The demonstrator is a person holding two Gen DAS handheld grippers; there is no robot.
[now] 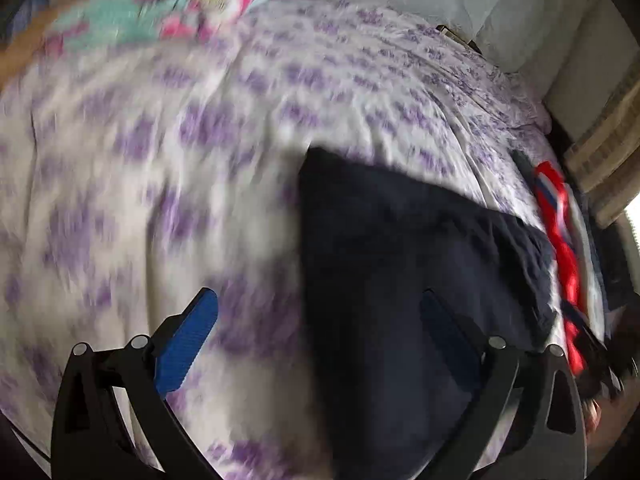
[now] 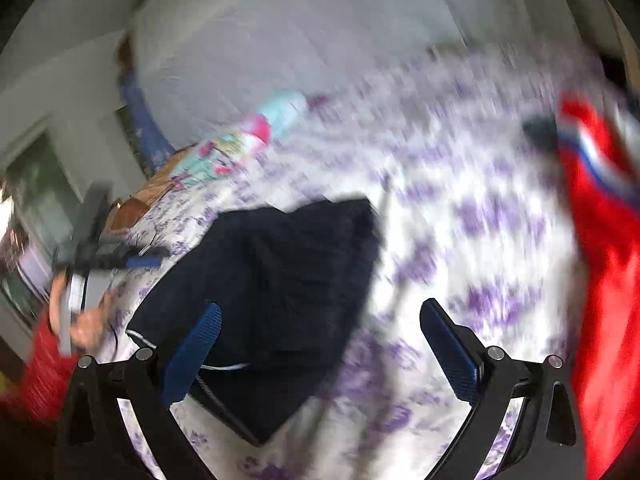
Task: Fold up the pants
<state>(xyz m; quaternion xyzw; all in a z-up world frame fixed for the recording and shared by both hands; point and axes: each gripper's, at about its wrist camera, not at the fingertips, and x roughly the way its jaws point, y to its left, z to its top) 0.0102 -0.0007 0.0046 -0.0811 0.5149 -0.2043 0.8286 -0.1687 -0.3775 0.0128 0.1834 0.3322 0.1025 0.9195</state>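
Observation:
Dark navy pants [image 1: 400, 280] lie folded in a compact block on the bed; they also show in the right wrist view [image 2: 280, 280] with a white drawstring at their near edge. My left gripper [image 1: 320, 316] is open and empty above the pants' left edge, its right finger over the dark cloth. My right gripper [image 2: 320, 328] is open and empty above the pants' right edge. The left gripper also shows at the far left of the right wrist view [image 2: 116, 260], held by a hand. Both views are blurred.
The bed has a white sheet with purple flowers [image 1: 160, 160]. A red, white and blue garment [image 2: 600, 260] lies to the right of the pants, also in the left wrist view [image 1: 560, 248]. A teal and pink pillow [image 1: 168, 4] lies at the bed's far end.

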